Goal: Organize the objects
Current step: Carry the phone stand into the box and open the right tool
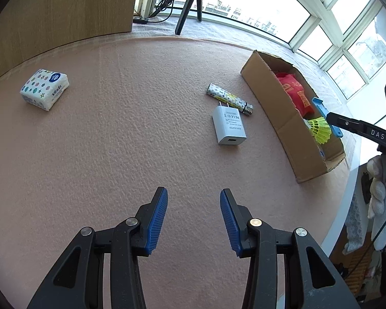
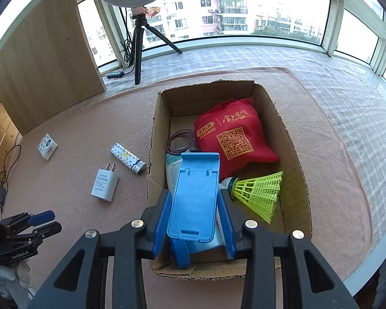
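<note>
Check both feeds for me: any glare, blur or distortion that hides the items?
Left wrist view: windows blown out white, strong fisheye bending, but charger and tissue pack stay sharp. Right wrist view: bright windows too, cardboard box contents evenly lit; blue phone stand blocks part of the box floor.

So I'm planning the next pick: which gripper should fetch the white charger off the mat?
Left. The left gripper is open and empty, facing the white charger. The right gripper is occupied, clamping the blue phone stand over the cardboard box.
</note>
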{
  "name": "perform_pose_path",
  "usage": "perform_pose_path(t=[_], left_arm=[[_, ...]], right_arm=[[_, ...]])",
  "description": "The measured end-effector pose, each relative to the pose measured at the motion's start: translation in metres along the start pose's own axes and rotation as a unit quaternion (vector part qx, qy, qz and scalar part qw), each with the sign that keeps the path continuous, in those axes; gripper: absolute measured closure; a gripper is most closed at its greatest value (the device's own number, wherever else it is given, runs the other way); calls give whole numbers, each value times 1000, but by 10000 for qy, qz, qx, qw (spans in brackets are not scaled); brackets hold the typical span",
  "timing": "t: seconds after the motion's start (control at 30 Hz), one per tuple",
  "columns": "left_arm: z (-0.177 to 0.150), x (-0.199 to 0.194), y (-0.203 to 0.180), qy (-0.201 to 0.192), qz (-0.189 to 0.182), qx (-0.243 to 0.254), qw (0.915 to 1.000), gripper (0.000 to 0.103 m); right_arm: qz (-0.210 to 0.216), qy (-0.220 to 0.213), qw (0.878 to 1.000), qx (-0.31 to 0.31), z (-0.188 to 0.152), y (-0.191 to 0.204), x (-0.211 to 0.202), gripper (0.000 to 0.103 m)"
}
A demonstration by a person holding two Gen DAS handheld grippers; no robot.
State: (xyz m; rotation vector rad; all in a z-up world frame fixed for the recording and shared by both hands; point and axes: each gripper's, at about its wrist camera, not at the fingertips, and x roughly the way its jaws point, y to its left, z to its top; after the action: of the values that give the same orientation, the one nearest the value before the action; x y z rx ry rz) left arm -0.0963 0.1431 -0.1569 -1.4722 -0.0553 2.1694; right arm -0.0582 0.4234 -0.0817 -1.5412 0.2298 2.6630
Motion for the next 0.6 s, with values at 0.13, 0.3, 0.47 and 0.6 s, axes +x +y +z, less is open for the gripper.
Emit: perform_pose_path(t=[0.13,0.3,0.47,0.6], left_arm=[[5,2,-7,14,9,74,10000,57],[12,6,-16,29,22,172,9998,57],[27,15,-25,31,14,278,9996,57],[45,24,-32,38,15,334,9994,57]], right_arm=[[-16,2,10000,52,0,-5,2,65],[171,-9,9997,190,-1,-10,-1,63],[335,-9,9991,252,-7,-7,-7,63],[418,-103,9987,287,-11,-3,-15,62]])
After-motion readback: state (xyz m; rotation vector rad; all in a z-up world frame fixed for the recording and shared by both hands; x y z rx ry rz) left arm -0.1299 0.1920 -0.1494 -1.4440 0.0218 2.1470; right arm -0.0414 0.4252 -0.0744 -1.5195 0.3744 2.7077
